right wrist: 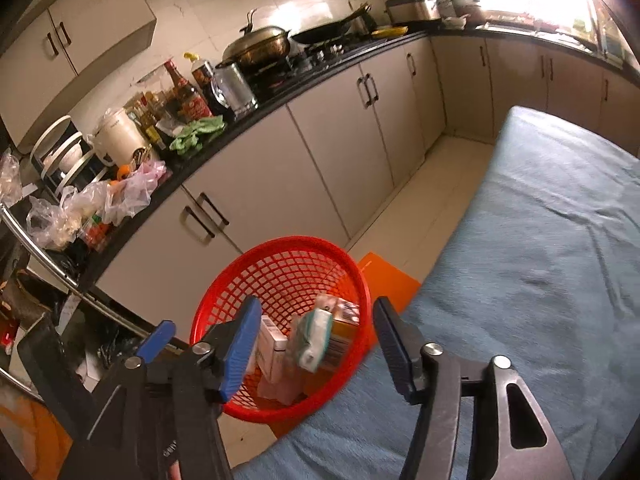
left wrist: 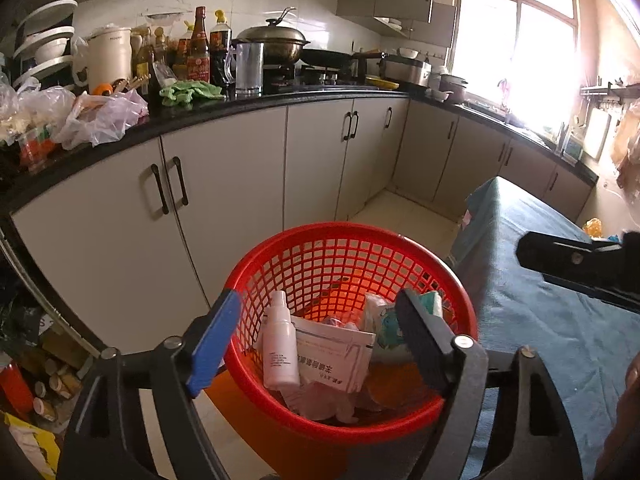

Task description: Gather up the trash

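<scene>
the red basket (left wrist: 344,320) is sitting on an orange stool (right wrist: 384,276) on the kitchen floor, tucked right against the edge of the blue-covered table (right wrist: 540,260), likely so that trash can be dropped straight off the table edge into it. it is already holding the collected trash: a white bottle (left wrist: 280,344) is standing against the near left wall, a white paper packet (left wrist: 340,356) with printed writing is leaning beside it, and a tissue pack (left wrist: 394,320) is wedged upright on the right side. from the right wrist view a small white box (right wrist: 272,346) and an orange carton (right wrist: 344,320) are also showing inside, packed close together.

the left gripper (left wrist: 320,336) is hovering just above the basket mouth with its fingers spread wide and nothing between them, so it is released and empty. the right gripper (right wrist: 316,344) is hanging over the seam between basket and table, its fingers also standing well apart with nothing pinched; the tissue pack seen between them is lying down in the basket, not in their grasp. the right gripper is also showing as a dark shape at the right edge of the left wrist view, off over the table.

the visible stretch of table cloth is showing no trash on it, so the collecting is looking close to finished. the plastic bags (left wrist: 100,116) on the black counter (left wrist: 256,106) are lying well apart from the basket, and whether they count as trash cannot be told.
</scene>
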A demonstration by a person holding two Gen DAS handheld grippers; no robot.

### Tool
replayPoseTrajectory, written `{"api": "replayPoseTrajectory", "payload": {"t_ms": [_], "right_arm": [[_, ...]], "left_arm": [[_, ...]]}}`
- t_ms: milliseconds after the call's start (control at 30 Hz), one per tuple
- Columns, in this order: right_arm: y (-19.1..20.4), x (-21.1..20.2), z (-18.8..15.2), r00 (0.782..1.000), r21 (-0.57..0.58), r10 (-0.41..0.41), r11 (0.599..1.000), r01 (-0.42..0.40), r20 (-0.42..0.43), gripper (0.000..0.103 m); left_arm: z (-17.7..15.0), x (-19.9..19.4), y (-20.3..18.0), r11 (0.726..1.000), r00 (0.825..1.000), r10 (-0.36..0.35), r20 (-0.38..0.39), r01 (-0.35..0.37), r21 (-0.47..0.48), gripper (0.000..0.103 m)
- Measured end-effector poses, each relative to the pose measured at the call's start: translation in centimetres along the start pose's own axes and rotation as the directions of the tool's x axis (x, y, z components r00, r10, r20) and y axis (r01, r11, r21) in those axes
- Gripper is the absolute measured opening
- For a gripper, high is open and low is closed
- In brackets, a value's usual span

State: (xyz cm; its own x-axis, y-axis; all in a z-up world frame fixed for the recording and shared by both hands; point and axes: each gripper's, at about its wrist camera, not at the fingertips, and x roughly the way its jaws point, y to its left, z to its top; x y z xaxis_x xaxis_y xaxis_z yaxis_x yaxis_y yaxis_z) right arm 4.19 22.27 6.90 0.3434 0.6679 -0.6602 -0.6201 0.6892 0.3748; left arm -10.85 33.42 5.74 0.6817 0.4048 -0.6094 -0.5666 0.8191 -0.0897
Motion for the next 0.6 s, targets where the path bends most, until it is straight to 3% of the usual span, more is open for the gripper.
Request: {"api": "replayPoseTrajectory", "payload": {"t_ms": [267,600], "right_arm": [[-0.1,-4.0,-2.1,0.994,-0.052,-0.079,0.995,0.083,0.070,0.081],[-0.5,-8.3,-6.9,0.967,-0.136,-0.203,0.965,0.224,0.151,0.088]], "left_arm": [[-0.4,-2.7,-0.9,0.999,0.997,0.054,0.056,-0.054,0.005,0.096],[-2.2,-5.9,-2.6,0.982,0.980,0.170,0.104,-0.177,0.061,0.100]]}}
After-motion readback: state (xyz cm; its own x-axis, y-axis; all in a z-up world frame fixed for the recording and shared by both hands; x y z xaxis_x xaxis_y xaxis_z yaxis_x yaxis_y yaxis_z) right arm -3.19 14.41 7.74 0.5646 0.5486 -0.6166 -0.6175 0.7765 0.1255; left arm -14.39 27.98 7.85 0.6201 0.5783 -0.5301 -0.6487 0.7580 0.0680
